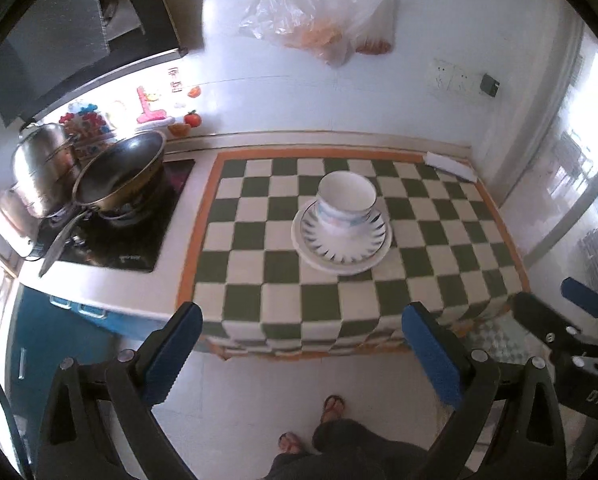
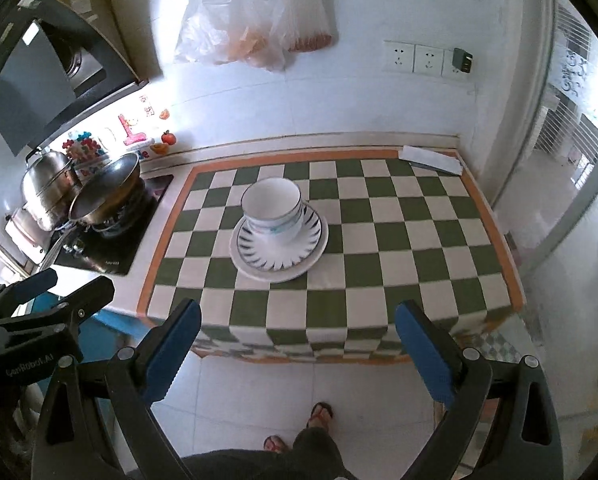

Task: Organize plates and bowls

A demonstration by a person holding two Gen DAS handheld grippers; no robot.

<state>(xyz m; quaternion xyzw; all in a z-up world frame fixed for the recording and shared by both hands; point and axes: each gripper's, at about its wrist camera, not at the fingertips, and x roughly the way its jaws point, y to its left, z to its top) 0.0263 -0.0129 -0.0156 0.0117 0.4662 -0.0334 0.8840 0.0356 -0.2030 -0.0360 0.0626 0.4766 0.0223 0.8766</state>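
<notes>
A white bowl [image 1: 346, 200] [image 2: 273, 210] with a thin dark rim stands in a patterned plate [image 1: 345, 240] [image 2: 279, 246], which rests on a larger white plate [image 1: 339, 266] [image 2: 277, 274]. The stack sits on the green-and-white checkered cloth [image 1: 259, 248] [image 2: 399, 248] of the counter. My left gripper [image 1: 301, 348] is open and empty, held back in front of the counter's front edge. My right gripper [image 2: 297, 348] is open and empty, also held back off the counter. Each gripper shows at the edge of the other's view.
A stove [image 1: 111, 240] [image 2: 99, 256] with a wok [image 1: 119, 172] [image 2: 103, 192] and a steel pot [image 1: 43, 164] [image 2: 47, 180] stands left of the cloth. A folded white cloth [image 1: 451, 166] [image 2: 431, 158] lies at the back right corner. Plastic bags [image 1: 319, 12] [image 2: 251, 20] hang on the wall.
</notes>
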